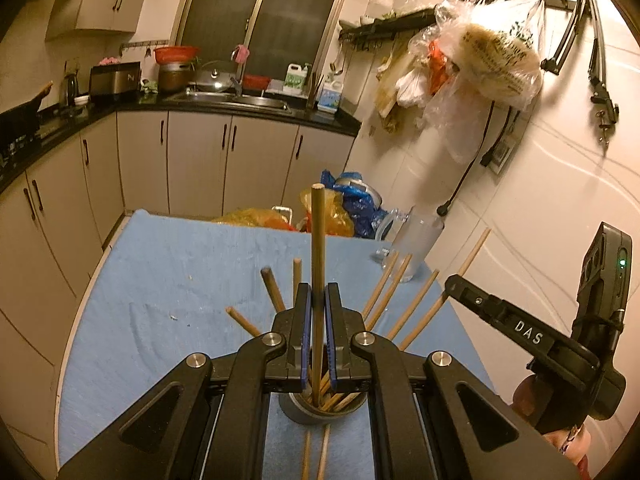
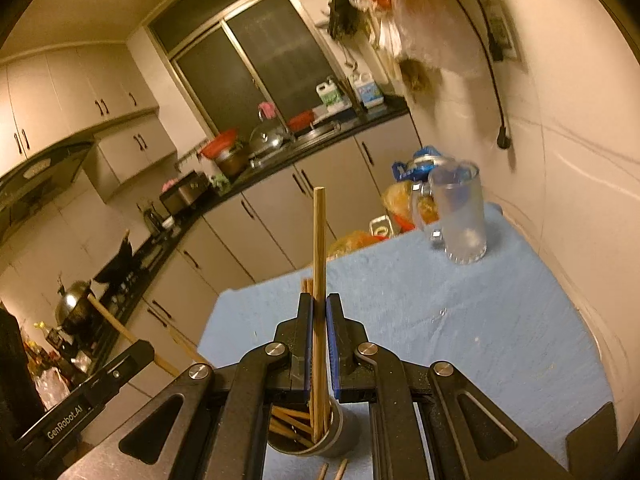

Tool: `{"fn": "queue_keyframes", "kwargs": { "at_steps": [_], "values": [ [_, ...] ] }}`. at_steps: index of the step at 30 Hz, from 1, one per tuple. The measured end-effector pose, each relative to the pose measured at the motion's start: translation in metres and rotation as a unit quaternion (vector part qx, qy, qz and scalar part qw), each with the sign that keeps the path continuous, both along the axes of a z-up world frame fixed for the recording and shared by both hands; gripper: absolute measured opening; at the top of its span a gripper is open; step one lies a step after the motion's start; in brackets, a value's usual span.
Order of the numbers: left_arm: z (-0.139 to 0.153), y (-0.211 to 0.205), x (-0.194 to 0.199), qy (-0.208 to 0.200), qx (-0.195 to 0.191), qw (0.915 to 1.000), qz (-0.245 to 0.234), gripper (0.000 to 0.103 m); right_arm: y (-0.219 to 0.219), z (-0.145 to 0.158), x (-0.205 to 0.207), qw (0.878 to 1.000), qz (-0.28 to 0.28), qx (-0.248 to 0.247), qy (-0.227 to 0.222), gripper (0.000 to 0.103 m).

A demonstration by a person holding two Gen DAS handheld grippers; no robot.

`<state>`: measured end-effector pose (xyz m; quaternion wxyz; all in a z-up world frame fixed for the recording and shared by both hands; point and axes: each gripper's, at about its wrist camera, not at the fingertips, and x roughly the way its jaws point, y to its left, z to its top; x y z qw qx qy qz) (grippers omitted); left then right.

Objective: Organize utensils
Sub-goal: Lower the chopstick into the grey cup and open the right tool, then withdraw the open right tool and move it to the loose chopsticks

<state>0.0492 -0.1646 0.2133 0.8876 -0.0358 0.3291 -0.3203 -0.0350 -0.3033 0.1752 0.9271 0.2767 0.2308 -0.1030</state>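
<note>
Left wrist view: a blue cloth-covered table (image 1: pixel 160 280) is seen filling the lower half, with kitchen cabinets (image 1: pixel 200 160) at 10 to 12 o'clock and a tiled wall hung with plastic bags (image 1: pixel 480 60) at 2 o'clock. A frosted glass mug (image 1: pixel 416 240) is seen at 2 o'clock on the cloth. The left gripper (image 1: pixel 319 300) is clamped on one dark chopstick (image 1: pixel 318 240), held upright, its lower end inside a metal cup (image 1: pixel 320 410) at 6 o'clock. More chopsticks (image 1: pixel 388 292) are fanned out of that cup. The right gripper (image 1: pixel 454 284) is seen only from the side at 4 o'clock, so its fingers cannot be judged here.

In the right wrist view, the right gripper (image 2: pixel 319 308) is shown pressed together on a pale chopstick (image 2: pixel 319 240), possibly two, upright over the same cup (image 2: pixel 316 436). Two loose sticks (image 2: pixel 332 470) on the cloth are caught at 6 o'clock, and the left gripper's body (image 2: pixel 100 384) at 8 o'clock.
</note>
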Motion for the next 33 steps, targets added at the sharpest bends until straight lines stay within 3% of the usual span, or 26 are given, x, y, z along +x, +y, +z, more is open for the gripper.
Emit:
{"fn": "queue_keyframes", "kwargs": {
  "at_steps": [7, 15, 25, 33],
  "values": [
    [-0.022, -0.003, 0.008, 0.019, 0.010, 0.9998, 0.000, 0.006, 0.004, -0.029, 0.015, 0.999, 0.016, 0.012, 0.034, 0.007],
    [-0.030, -0.004, 0.010, 0.015, 0.018, 0.9997, -0.001, 0.006, 0.007, -0.041, 0.024, 0.998, 0.030, 0.016, 0.047, 0.007],
    [-0.022, -0.003, -0.003, -0.005, 0.019, 0.9998, -0.005, 0.006, 0.002, -0.039, 0.018, 0.998, 0.044, 0.028, 0.039, 0.008],
    [-0.013, 0.015, -0.024, -0.015, 0.011, 0.9998, -0.001, 0.008, 0.004, -0.025, -0.021, 0.998, 0.044, 0.035, 0.010, 0.008]
  ]
}}
